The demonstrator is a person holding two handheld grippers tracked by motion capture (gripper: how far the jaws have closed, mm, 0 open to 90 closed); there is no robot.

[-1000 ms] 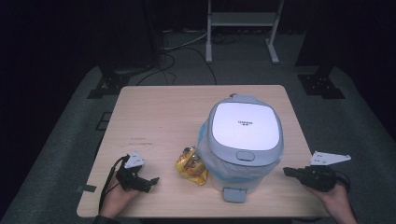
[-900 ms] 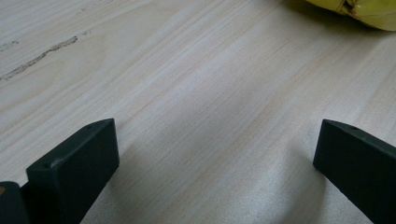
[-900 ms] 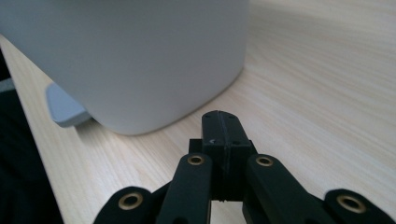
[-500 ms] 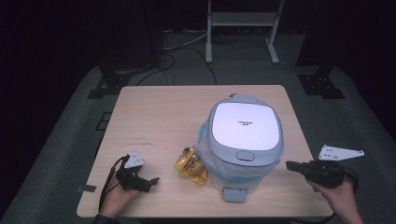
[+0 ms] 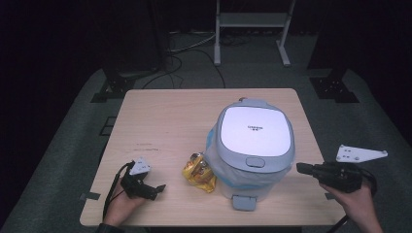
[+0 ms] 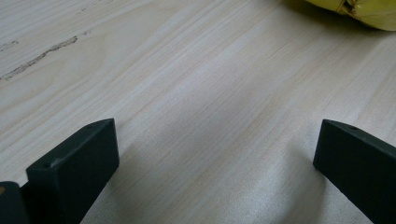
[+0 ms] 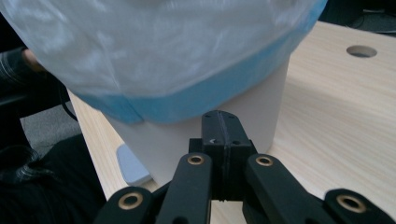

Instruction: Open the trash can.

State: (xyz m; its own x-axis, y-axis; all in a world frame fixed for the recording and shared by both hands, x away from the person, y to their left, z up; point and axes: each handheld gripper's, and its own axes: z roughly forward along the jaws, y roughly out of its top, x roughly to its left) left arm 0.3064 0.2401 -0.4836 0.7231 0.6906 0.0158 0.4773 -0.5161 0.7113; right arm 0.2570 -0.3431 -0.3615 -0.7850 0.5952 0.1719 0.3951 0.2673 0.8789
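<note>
At the near left corner of the pale wooden bench (image 5: 175, 121), the person's left hand (image 5: 120, 206) rests on the surface holding the left hand-held gripper (image 5: 154, 190), which points right across the wood toward the middle; in the left gripper view its two black jaws stand wide apart over bare grain, released and holding nothing. At the near right, just off the bench's right edge, the right hand (image 5: 358, 206) holds the right hand-held gripper (image 5: 302, 168) level, its tip aimed left at the bin and near it without touching; in the right gripper view the jaws are pressed flat together, clenched on nothing. Its grey three-cornered plate (image 5: 360, 154) sits above and slightly beyond the hand. Between the two, a crumpled yellow foil snack wrapper (image 5: 199, 172) lies on the bench just beside the near left side of a white plastic pedal bin with a grey-rimmed white lid (image 5: 254, 138). The lid is closed, and a translucent white-and-blue liner bag (image 7: 187, 60) bulges out beneath it around the body. A grey foot pedal (image 5: 243, 201) juts from the bin's near base toward the bench edge. Farther off, a round cable hole (image 7: 361, 51) is cut through the wood. Beyond the bench, cables (image 5: 187, 48) trail over grey carpet, and a white metal frame (image 5: 250, 22) stands against the dark far background.
</note>
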